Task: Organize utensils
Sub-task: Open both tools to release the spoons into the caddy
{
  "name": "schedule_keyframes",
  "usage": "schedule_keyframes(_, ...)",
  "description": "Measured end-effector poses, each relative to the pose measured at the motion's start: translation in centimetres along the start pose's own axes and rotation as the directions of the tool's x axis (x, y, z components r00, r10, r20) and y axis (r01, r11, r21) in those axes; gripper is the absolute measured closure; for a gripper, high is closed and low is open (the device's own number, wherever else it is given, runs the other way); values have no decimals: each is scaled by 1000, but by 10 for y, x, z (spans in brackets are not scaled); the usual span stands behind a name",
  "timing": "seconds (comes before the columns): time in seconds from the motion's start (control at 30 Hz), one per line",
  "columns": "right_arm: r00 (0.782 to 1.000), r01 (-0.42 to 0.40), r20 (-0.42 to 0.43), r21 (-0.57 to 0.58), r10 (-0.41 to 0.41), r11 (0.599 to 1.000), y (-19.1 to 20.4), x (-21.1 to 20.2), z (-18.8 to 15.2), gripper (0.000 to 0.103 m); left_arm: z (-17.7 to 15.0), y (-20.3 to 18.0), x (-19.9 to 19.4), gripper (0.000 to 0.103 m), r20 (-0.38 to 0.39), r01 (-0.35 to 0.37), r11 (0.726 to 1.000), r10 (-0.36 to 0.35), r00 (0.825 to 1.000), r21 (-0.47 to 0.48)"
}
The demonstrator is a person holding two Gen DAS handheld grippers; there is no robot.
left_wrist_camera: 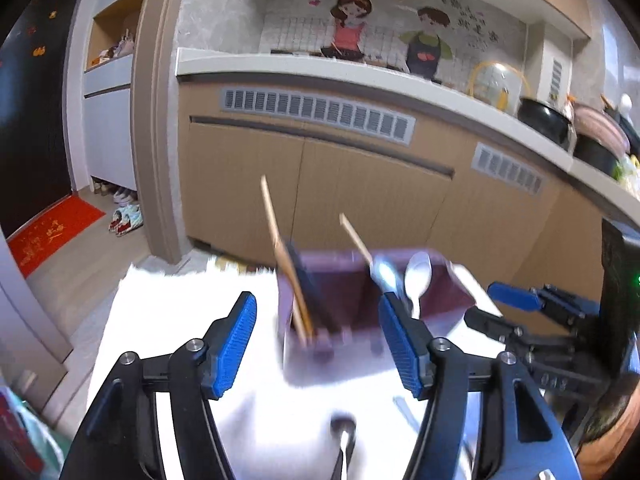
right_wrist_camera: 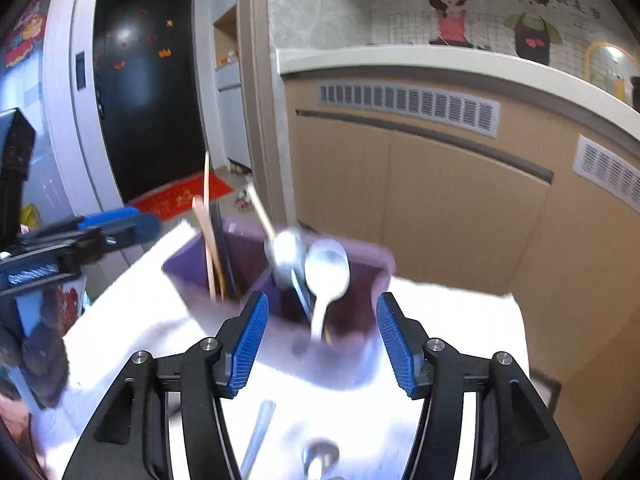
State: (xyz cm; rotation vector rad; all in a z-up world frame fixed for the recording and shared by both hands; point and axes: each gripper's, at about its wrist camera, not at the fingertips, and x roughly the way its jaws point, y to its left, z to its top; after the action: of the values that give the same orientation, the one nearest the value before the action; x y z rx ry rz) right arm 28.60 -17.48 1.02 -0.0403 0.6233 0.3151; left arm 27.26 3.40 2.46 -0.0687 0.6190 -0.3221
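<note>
A purple utensil holder stands on a white cloth. It holds wooden chopsticks, a metal spoon with a wooden handle, and a white spoon. My left gripper is open and empty just in front of the holder. My right gripper is open and empty, also in front of it; it shows at the right of the left wrist view. Loose metal utensils lie on the cloth below the grippers.
Tan kitchen cabinets with a white countertop stand behind the table. Pots sit on the counter at right. A dark door and red mat are at left.
</note>
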Motion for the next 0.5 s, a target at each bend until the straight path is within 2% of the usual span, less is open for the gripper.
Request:
schedule_keyframes(0.13, 998, 10, -65, -14, -11, 1000, 11, -15, -31, 46, -31, 4, -20, 37, -89, 14, 1000, -13, 996, 15)
schedule_keyframes(0.23, 994, -11, -106, -15, 10, 1000, 22, -21, -51, 46, -61, 9, -35, 36, -151, 10, 999, -5, 989, 33)
schedule_keyframes(0.37, 986, -64, -156, -17, 60, 998, 46, -23, -72, 46, -95, 17, -54, 32, -195, -37, 998, 46, 980, 47)
schedule_keyframes(0.5, 975, -113, -198, -32, 104, 993, 78, -8, -77, 46, -116, 28, -67, 28, -218, -97, 995, 102, 971, 34)
